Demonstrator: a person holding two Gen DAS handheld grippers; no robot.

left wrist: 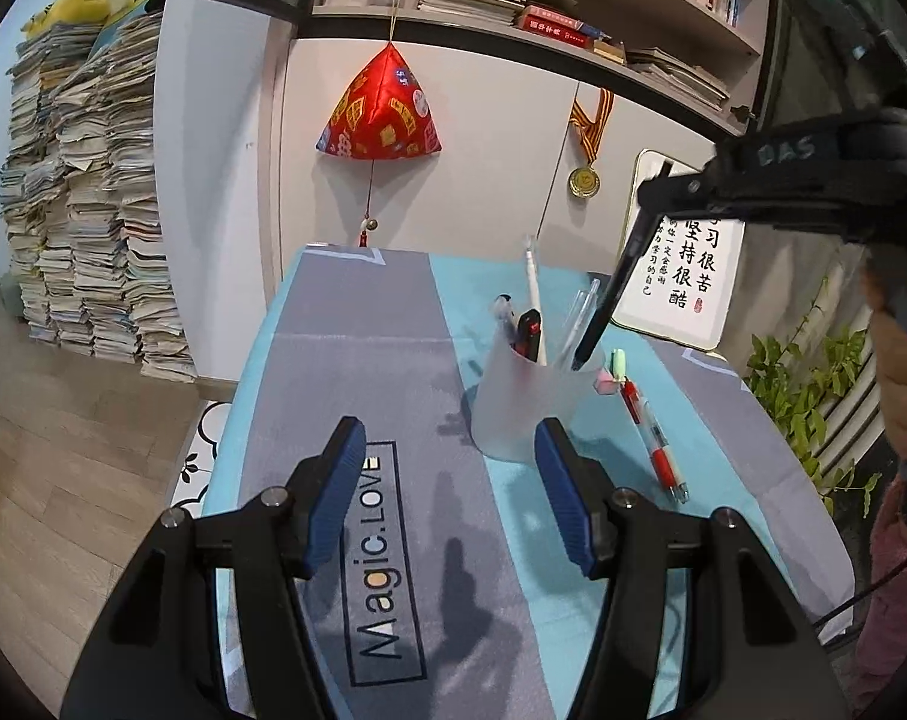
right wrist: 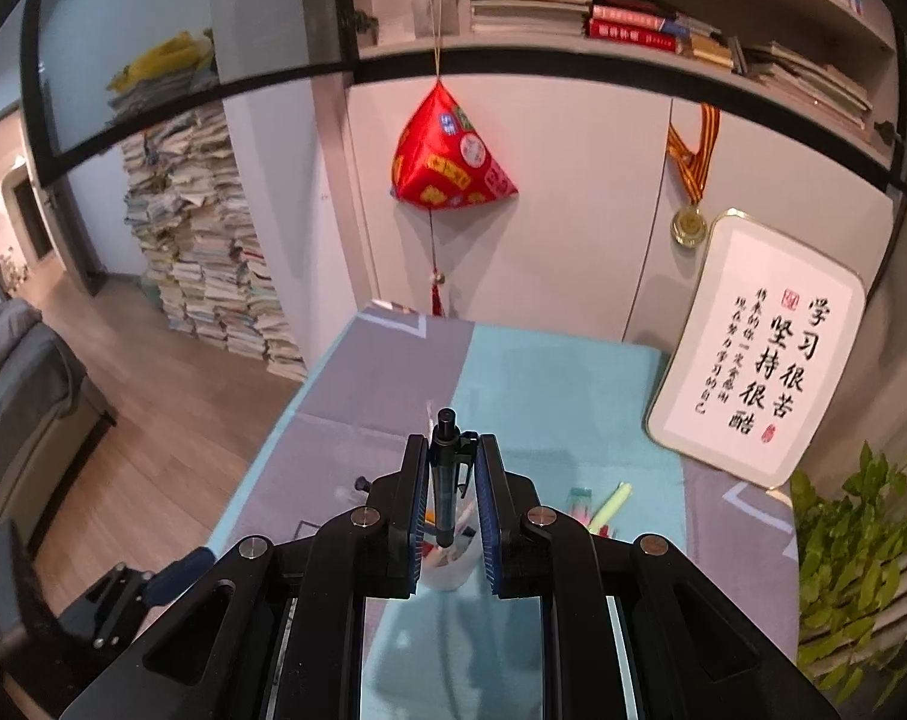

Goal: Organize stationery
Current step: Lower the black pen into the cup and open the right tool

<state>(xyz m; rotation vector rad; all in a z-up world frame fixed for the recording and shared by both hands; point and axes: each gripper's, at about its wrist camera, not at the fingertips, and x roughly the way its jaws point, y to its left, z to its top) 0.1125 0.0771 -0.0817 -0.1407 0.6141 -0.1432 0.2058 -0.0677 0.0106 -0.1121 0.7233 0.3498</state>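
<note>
A frosted plastic pen cup (left wrist: pixel 522 405) stands on the teal and grey cloth and holds several pens. My right gripper (right wrist: pixel 451 456) is shut on a black pen (right wrist: pixel 444 474) and holds it upright over the cup (right wrist: pixel 450 564). In the left wrist view the black pen (left wrist: pixel 603 306) slants down with its tip at the cup's rim. My left gripper (left wrist: pixel 450 468) is open and empty, low over the cloth just in front of the cup. A red and clear pen (left wrist: pixel 654 438) and a green highlighter (left wrist: pixel 618 363) lie right of the cup.
A framed calligraphy board (right wrist: pixel 759 354) leans on the wall at the back right. A green plant (right wrist: pixel 855 546) stands at the right edge. The table (left wrist: pixel 387 312) drops to the wooden floor on the left. Book stacks (left wrist: pixel 87 198) stand far left.
</note>
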